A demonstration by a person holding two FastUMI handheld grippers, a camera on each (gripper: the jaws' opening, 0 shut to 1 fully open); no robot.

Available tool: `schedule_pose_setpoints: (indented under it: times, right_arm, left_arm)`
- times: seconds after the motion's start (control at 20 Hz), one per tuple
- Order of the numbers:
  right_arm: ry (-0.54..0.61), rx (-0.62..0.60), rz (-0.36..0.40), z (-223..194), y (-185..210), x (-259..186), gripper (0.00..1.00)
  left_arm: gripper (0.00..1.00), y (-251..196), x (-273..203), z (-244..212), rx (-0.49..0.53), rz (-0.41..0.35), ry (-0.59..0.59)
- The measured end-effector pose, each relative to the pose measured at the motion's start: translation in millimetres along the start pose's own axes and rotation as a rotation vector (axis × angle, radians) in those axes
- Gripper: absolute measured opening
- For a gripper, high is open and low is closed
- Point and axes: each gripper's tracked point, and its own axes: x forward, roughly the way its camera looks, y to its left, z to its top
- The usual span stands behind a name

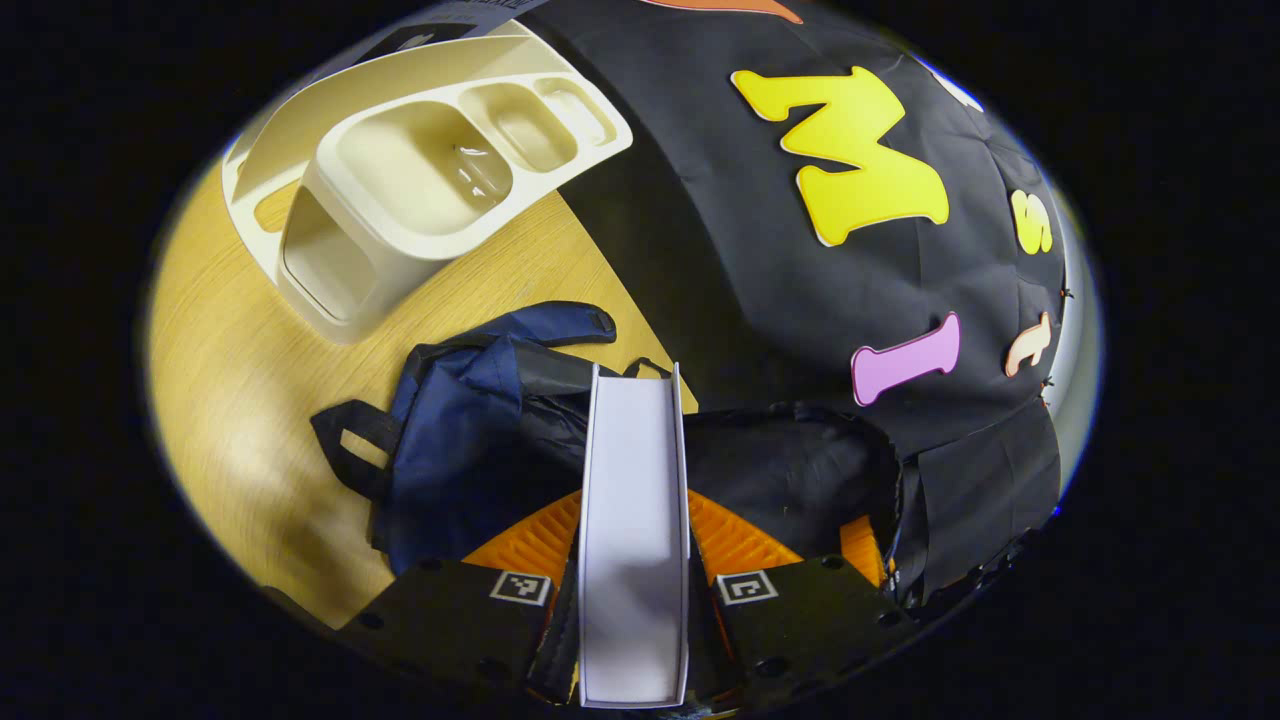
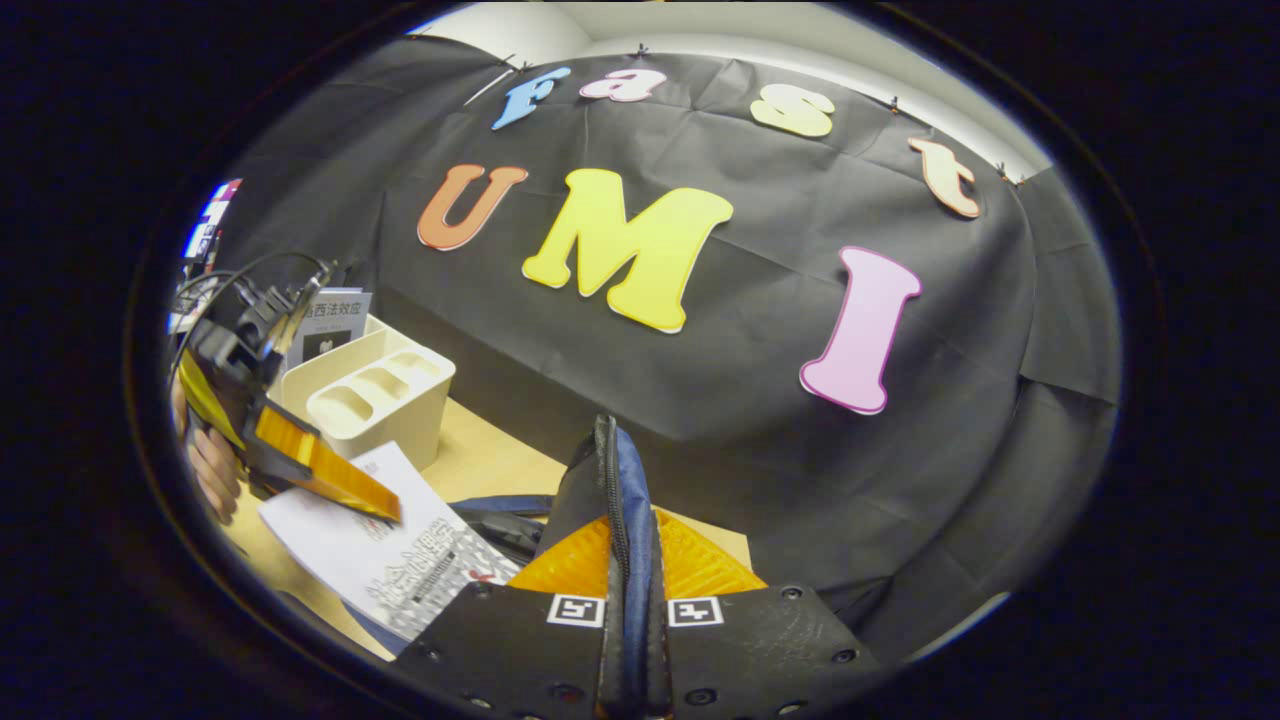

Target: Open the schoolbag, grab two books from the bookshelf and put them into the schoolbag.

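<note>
Left claw (image 1: 634,560) grips book (image 1: 634,520); right claw (image 2: 628,590) pinches schoolbag (image 2: 622,500).

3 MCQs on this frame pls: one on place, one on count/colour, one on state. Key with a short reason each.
1. Where does the cream plastic bookshelf organiser stand?
A. on the wooden table
B. inside the bag
C. on the floor

2. How many recessed pockets run along the organiser's top?
A. one
B. three
C. five

3. What is the left gripper doing?
A. hanging open
B. shut on a white-covered book
C. shut on a bag strap

Key:
1 A: its base rests on the light wooden table, beyond the dark blue fabric schoolbag.
2 B: three pockets show in a row.
3 B: both fingers press the white-covered book, seen edge-on over the bag, whose zipper edge the right gripper pinches.
</note>
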Motion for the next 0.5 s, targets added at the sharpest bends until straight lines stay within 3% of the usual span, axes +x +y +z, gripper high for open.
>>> schedule_pose_setpoints:
  times: [0.05, 0.25, 0.5]
  right_arm:
    - [0.000, -0.003, 0.004, 0.9, -0.1, 0.1, 0.12]
    - [-0.011, -0.006, 0.023, 6.2, 3.8, 1.2, 0.08]
    - [-0.050, 0.029, 0.065, 13.2, 10.9, -6.4, 0.08]
  left_arm:
    - [0.46, 2.6, 8.9, -6.0, -0.018, 0.001, 0.010]
    - [0.46, 3.1, 40.1, -28.9, -0.048, -0.030, 0.022]
    - [0.46, -1.2, 69.2, -31.7, -0.019, -0.088, -0.092]
